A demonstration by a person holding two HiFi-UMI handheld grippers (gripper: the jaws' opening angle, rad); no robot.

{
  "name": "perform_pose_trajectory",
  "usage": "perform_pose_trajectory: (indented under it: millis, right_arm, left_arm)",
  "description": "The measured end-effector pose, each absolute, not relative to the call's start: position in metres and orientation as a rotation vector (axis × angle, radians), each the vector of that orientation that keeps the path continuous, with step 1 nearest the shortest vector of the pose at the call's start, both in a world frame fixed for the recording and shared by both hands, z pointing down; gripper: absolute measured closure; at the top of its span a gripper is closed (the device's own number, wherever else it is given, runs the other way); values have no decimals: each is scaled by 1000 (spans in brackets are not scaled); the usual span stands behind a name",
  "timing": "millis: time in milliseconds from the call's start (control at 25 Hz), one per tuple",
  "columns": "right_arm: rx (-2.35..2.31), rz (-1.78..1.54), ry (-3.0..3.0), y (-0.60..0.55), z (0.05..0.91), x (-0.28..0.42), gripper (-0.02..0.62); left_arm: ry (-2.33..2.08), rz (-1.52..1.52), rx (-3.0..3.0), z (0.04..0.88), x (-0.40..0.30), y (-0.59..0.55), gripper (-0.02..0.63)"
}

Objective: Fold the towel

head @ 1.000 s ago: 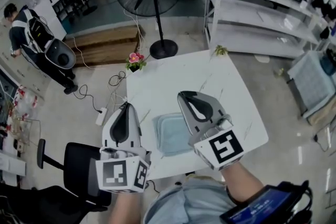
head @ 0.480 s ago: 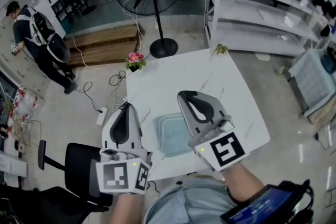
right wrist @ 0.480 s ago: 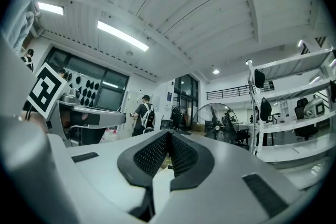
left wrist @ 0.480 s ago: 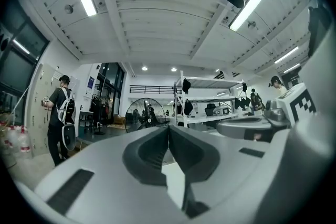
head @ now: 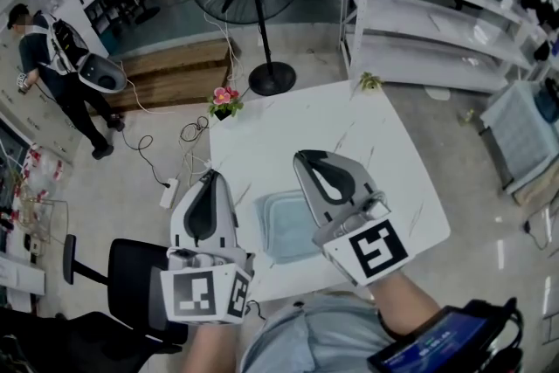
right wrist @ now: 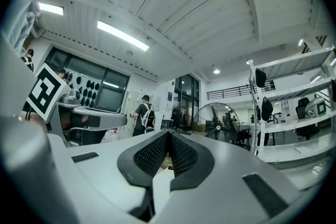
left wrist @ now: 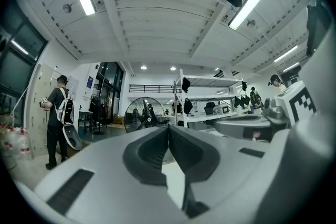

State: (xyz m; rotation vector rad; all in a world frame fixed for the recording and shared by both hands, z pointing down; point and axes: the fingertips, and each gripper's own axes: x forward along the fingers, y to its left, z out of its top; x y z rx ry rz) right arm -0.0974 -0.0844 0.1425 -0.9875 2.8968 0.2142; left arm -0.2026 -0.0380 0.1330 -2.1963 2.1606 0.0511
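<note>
White table (head: 306, 122), towel (head: 281, 227) flat at lower centre.
We judge it soft, light, best pinched at corners; our left gripper (head: 208, 177) and right gripper (head: 307, 160) sit pressed together, empty.

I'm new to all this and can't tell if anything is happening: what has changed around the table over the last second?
On the table, nothing visibly. Only the person in the background has straightened up and stepped slightly leftward. The left gripper and right gripper stay shut and empty, and the towel lies flat as before.
</note>
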Motion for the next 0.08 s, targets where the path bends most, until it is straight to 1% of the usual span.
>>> perform_pose_trajectory:
  millis: [80]
  right_arm:
    - [-986, 213, 2897, -86, 142, -98, 583]
  left_arm:
    - [2162, 46, -2196, 134, -203, -40, 597]
